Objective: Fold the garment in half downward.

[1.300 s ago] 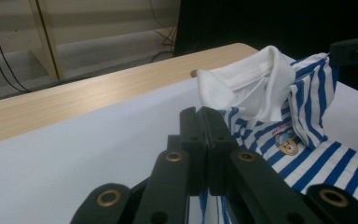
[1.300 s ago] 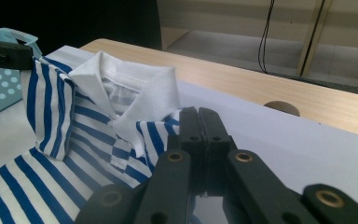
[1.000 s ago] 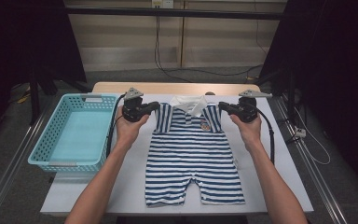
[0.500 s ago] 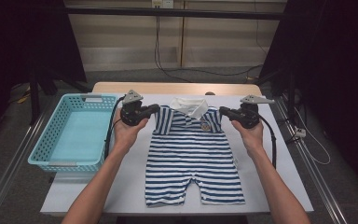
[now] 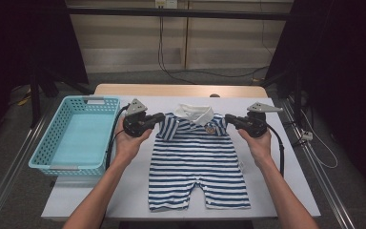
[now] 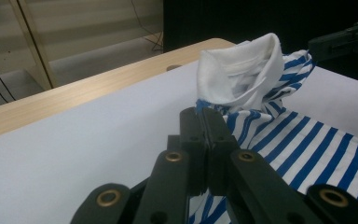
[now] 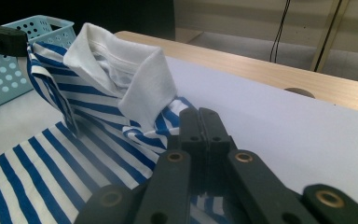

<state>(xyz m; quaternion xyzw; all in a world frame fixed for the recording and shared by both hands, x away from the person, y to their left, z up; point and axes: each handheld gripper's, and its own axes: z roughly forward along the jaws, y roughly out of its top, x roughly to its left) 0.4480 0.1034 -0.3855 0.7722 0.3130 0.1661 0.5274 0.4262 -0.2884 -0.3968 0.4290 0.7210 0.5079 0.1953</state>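
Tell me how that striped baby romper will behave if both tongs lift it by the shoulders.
The striped romper is probably floppy: its white collar already slumps and its shoulders bunch where the left tongs and right tongs pinch them. The legs would likely hang and sway. It looks light, thin cloth.

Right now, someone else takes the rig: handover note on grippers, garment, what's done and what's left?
Left gripper: jaws shut on the striped romper at its left sleeve and shoulder.
Right gripper: jaws shut on the romper at the opposite shoulder.
Romper: front up on the white table cover, legs toward the person, body flat; white collar and shoulders bunched and lifted between the two grips.
Blue basket: on the table's left side, nothing in it.
Done: both shoulders pinched.
Left: probably fold the romper, then put it in the basket; no fold made yet.
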